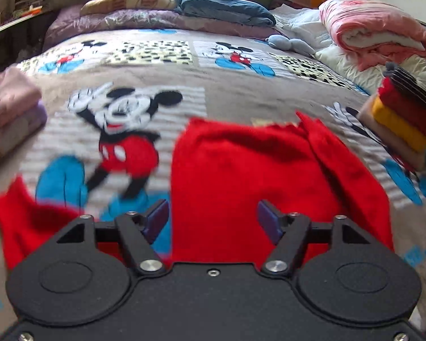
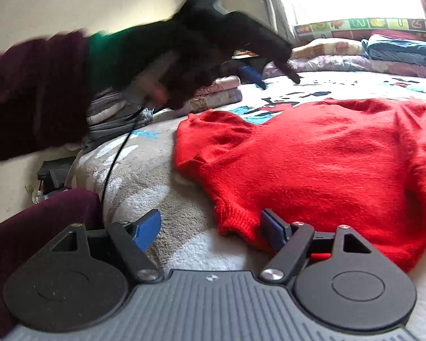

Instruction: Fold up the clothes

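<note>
Both my tongs, left (image 1: 213, 218) and right (image 2: 210, 227), gape empty over the red sweater (image 2: 312, 164); fuzzy knit may snag, bunching the fold.

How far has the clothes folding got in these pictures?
Done: folded stacks and sit at the bed's edges. In hand: the red sweater lies spread out, unfolded; both the left tool and right tool are open, gripping nothing. Left: folding and stacking it.

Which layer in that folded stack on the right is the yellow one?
In the stack at the bed's right edge, the yellow garment is the third layer down, under the red one and above the beige one.
</note>
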Motion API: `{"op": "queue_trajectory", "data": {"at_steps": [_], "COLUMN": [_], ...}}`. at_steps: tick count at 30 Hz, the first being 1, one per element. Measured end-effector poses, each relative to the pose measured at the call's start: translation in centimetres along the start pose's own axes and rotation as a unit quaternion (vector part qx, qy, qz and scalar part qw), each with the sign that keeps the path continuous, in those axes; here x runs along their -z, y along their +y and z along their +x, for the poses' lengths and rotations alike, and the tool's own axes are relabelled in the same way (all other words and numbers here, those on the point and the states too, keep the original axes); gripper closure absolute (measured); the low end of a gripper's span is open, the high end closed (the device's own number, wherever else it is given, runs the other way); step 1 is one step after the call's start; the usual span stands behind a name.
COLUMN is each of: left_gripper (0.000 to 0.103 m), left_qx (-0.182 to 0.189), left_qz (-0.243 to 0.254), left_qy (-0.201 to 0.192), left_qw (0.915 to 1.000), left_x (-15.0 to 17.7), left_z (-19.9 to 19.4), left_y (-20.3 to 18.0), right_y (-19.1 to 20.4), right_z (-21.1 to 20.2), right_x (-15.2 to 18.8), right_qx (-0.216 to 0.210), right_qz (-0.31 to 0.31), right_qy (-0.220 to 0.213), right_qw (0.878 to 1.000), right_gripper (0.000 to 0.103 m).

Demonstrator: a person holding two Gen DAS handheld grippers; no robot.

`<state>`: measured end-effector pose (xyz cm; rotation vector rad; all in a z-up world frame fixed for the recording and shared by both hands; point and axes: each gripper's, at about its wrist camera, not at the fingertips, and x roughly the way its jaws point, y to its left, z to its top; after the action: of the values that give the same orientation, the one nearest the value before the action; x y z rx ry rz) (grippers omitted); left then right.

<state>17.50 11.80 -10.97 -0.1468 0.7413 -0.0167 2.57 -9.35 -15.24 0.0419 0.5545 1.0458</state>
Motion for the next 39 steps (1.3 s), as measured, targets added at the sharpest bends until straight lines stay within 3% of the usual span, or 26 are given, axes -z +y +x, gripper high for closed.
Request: {"op": "queue_trajectory", "data": {"at_steps": [5, 9, 15, 21, 25, 29, 39], "left_gripper": [0.031, 0.030, 0.022, 0.017, 0.017, 0.017, 0.011], "left_qx": [0.001, 0.001, -0.038, -0.049, -0.043, -0.033, -0.012], "left_qz": [-0.016, -0.016, 0.071, 0.100, 0.102, 0.092, 0.056], "left_qy": [-0.030, -0.052, -0.046, -0.050, -0.058, -0.051, -0.034], "left_qw": [0.9994, 0.9985, 0.9957, 0.9925, 0.9922, 0.9939, 0.9978], "left_x": [4.9, 8.0, 10.2, 10.9, 10.8, 10.5, 10.1], "left_z": [-2.0, -2.8, -2.1, -2.1, -2.1, -1.6, -1.1], "left_y": [-1.6, -3.0, -6.2, -6.8, -6.7, -6.4, -5.8], "right_y": [-0.6, -1.7, -4.5, -8.4, -12.2, -14.8, -21.3], "right_z": [-3.1, -6.2, -7.2, -2.9, 1.3, 4.7, 12.5], "right_x": [-1.3, -2.2, -4.4, -9.4, -12.5, -14.1, -17.4], "right_qx": [0.018, 0.072, 0.180, 0.227, 0.258, 0.287, 0.348], "right_qz": [0.045, 0.066, 0.070, 0.037, 0.001, -0.013, -0.028], "right_qy": [-0.024, -0.054, -0.056, -0.014, 0.039, 0.074, 0.161], "right_qw": [0.999, 0.994, 0.980, 0.973, 0.965, 0.955, 0.923], "right_gripper": [0.029, 0.029, 0.030, 0.033, 0.036, 0.049, 0.055]}}
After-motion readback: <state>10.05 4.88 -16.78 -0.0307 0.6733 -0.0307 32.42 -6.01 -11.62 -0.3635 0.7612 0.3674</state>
